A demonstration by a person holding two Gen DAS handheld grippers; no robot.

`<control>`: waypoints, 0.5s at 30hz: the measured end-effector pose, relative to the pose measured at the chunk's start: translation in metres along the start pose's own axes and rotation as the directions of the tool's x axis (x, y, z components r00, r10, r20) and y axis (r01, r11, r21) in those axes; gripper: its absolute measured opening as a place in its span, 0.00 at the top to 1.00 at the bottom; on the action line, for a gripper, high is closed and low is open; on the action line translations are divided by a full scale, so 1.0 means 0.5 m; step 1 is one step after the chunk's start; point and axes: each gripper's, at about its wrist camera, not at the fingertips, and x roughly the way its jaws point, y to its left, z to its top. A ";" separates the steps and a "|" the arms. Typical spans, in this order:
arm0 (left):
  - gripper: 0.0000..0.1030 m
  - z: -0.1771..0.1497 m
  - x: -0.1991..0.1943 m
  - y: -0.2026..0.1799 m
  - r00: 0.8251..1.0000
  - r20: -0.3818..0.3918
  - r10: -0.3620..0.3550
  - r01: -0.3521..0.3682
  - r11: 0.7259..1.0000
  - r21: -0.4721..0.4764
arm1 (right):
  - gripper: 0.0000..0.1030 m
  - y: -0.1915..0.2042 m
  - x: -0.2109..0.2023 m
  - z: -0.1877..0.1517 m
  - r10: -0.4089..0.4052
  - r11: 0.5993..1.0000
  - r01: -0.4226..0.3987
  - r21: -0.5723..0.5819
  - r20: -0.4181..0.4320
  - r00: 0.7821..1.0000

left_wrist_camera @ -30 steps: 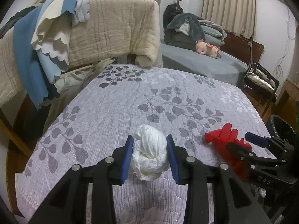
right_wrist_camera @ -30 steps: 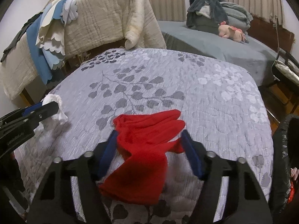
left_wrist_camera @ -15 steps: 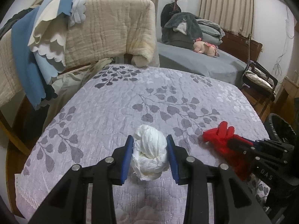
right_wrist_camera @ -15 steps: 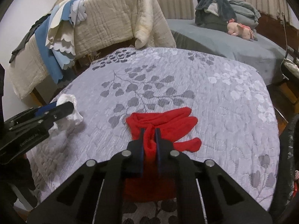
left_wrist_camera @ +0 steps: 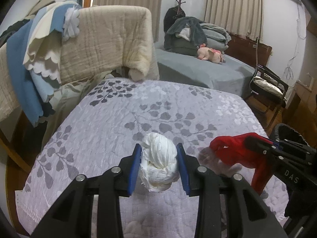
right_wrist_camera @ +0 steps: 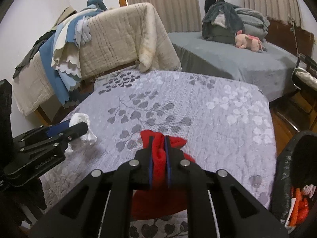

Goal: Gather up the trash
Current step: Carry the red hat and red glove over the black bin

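My left gripper [left_wrist_camera: 158, 150] is shut on a crumpled white paper wad [left_wrist_camera: 158, 163] and holds it just above the grey leaf-patterned bedspread [left_wrist_camera: 158, 109]. It also shows at the left of the right wrist view [right_wrist_camera: 79, 127]. My right gripper [right_wrist_camera: 158, 138] is shut on a red glove [right_wrist_camera: 160, 154], lifted off the bedspread [right_wrist_camera: 198, 103] with its cuff hanging down. In the left wrist view the red glove [left_wrist_camera: 233, 150] hangs in the right gripper [left_wrist_camera: 263, 144] to the right of the wad.
A black-lined trash bin [right_wrist_camera: 297, 174] with red and white scraps stands off the bed's right edge; its rim shows in the left wrist view [left_wrist_camera: 287, 132]. Beige and blue blankets [left_wrist_camera: 79, 45] hang over a rail at the back left. A grey bed [left_wrist_camera: 198, 69] with a pink plush toy [left_wrist_camera: 210, 53] lies behind.
My right gripper closed on the red glove and lifted it off the bedspread. My left gripper kept its hold on the white wad and rose slightly.
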 end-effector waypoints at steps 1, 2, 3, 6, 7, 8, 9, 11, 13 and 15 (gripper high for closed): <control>0.65 0.003 -0.002 -0.005 1.000 0.001 -0.002 0.002 1.000 0.003 | 0.91 -0.003 -0.006 0.004 0.001 1.000 -0.001 0.003 0.005 1.000; 0.65 0.007 -0.005 -0.011 1.000 0.002 -0.004 0.004 1.000 0.006 | 0.91 -0.007 -0.012 0.007 0.002 1.000 -0.002 0.007 0.011 1.000; 0.65 0.009 -0.007 -0.014 1.000 0.003 -0.006 0.006 1.000 0.006 | 0.91 -0.009 -0.018 0.008 0.002 1.000 -0.002 0.009 0.015 1.000; 0.65 0.018 -0.017 -0.029 1.000 0.010 -0.010 0.010 1.000 0.012 | 0.92 -0.017 -0.038 0.014 -0.004 1.000 0.003 0.008 0.030 1.000; 0.65 0.022 -0.020 -0.033 1.000 0.011 -0.011 0.010 1.000 0.014 | 0.92 -0.020 -0.045 0.016 -0.005 1.000 0.005 0.010 0.036 0.999; 0.65 0.026 -0.024 -0.039 1.000 0.013 -0.015 0.015 1.000 0.016 | 0.92 -0.022 -0.052 0.019 -0.006 1.000 0.005 0.012 0.041 0.999; 0.65 0.030 -0.028 -0.043 1.000 0.016 -0.019 0.018 1.000 0.017 | 0.92 -0.024 -0.057 0.020 -0.006 1.000 0.006 0.012 0.044 0.999; 0.65 0.037 -0.036 -0.053 1.000 0.019 -0.020 0.020 1.000 0.022 | 0.92 -0.028 -0.072 0.024 -0.007 1.000 0.006 0.012 0.057 0.998; 0.65 0.043 -0.042 -0.061 0.999 0.024 -0.025 0.025 0.999 0.023 | 0.92 -0.031 -0.086 0.028 -0.007 1.000 0.006 0.013 0.068 0.998; 0.65 0.051 -0.052 -0.072 0.999 0.030 -0.033 0.033 0.999 0.026 | 0.92 -0.036 -0.101 0.030 -0.008 1.000 0.007 0.016 0.079 0.997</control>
